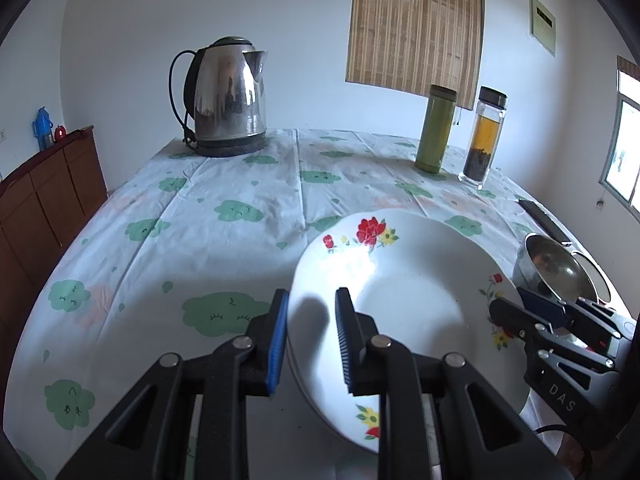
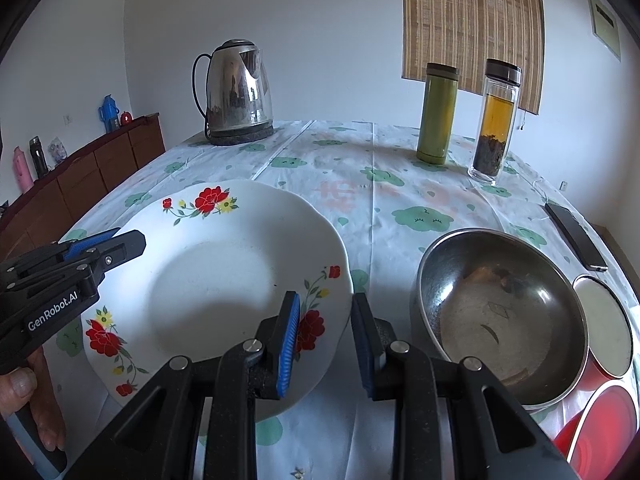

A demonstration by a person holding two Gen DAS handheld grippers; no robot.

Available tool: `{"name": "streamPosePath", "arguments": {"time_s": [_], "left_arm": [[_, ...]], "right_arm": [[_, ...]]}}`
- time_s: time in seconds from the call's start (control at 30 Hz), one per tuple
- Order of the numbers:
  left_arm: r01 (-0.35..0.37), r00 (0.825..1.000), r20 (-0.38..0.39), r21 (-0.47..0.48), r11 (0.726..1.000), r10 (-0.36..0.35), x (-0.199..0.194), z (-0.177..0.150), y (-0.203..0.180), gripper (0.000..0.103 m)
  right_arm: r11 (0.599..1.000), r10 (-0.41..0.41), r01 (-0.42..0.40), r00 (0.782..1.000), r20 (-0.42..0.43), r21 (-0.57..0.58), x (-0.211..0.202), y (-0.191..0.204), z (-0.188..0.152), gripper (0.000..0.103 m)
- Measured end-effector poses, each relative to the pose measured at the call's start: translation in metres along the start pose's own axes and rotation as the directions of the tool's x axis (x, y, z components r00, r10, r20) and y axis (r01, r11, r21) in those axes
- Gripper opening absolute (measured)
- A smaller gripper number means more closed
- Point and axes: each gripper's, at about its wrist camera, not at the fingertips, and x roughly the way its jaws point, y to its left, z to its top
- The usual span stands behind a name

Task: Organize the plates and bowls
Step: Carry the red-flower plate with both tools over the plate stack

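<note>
white ceramic plate (image 2: 224,280) with red flower prints is sitting on the cloud-print tablecloth (image 1: 200,208), and both tools are working its rim from opposite sides. left gripper (image 1: 312,344) is straddling the plate's left edge, one blue pad outside the rim and the black one over the plate; jaws are standing narrowly apart and whether they are actually pinching the rim is not something i can tell from here. right gripper (image 2: 326,336) is doing the same on the right edge, blue pad over the plate, other pad outside, a gap showing, so again i cannot tell if it is clamped. steel bowl (image 2: 504,316) is sitting just beside the plate on the right, with a small lidded container (image 2: 608,328) and red dishes (image 2: 600,432) past it. kettle (image 1: 228,96), green flask (image 1: 436,128), glass tea bottle (image 1: 482,136) and phone (image 2: 576,236) are standing well apart at the far side.

risks, as i judge them: glazed rim is slick and thin, so a shallow bite could be slipping once lifting starts; uneven lifting between the two hands would be tilting the plate; swinging right could be knocking it into the steel bowl; loose tablecloth could be dragging and shifting the bowl.
</note>
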Motion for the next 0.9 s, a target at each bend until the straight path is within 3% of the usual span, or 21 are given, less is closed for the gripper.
{"name": "streamPosePath", "arguments": {"time_s": [0.9], "left_arm": [[-0.020,1.000,-0.022,0.018,1.000,0.020,0.0090,-0.0053,-0.0010,0.020]], "right_arm": [[1.000,-0.004,0.004,1.000,-0.020,-0.006,0.0038,0.0008,-0.0006,0.028]]}}
